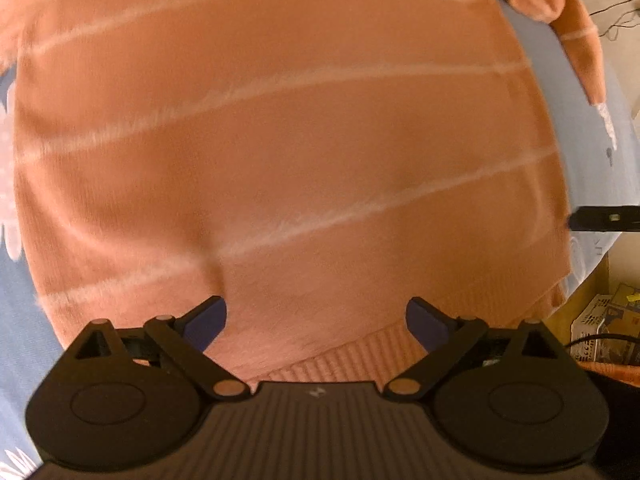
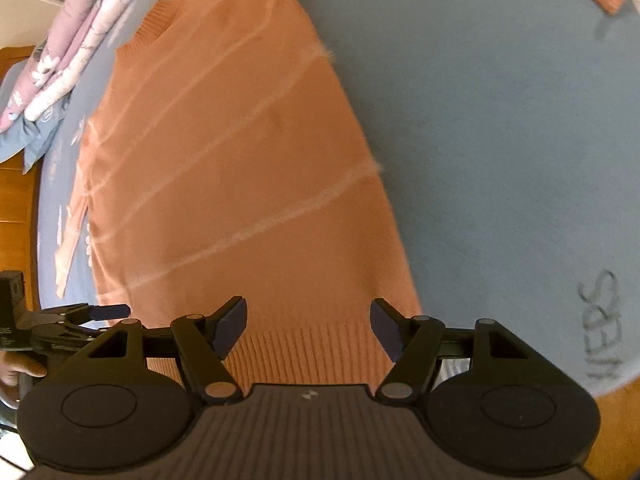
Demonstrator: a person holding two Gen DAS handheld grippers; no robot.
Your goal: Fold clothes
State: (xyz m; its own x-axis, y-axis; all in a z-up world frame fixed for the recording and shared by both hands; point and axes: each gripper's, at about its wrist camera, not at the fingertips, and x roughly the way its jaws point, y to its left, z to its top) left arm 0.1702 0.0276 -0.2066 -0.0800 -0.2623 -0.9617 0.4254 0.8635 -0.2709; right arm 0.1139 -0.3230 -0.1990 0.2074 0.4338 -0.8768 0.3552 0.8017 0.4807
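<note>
Lying flat across a pale blue bedsheet [image 2: 500, 128], the orange knitted sweater with thin white stripes [image 1: 280, 140] fills most of both views (its ribbed hem is nearest the cameras). The left gripper [image 1: 316, 322] hovers over the hem with its blue pads spread wide, released and pinching nothing. The right gripper [image 2: 307, 330] is likewise released above the ribbed edge, fabric showing between its parted pads without being pressed. A folded floral quilt [image 2: 80, 36] sits beyond the sweater.
</note>
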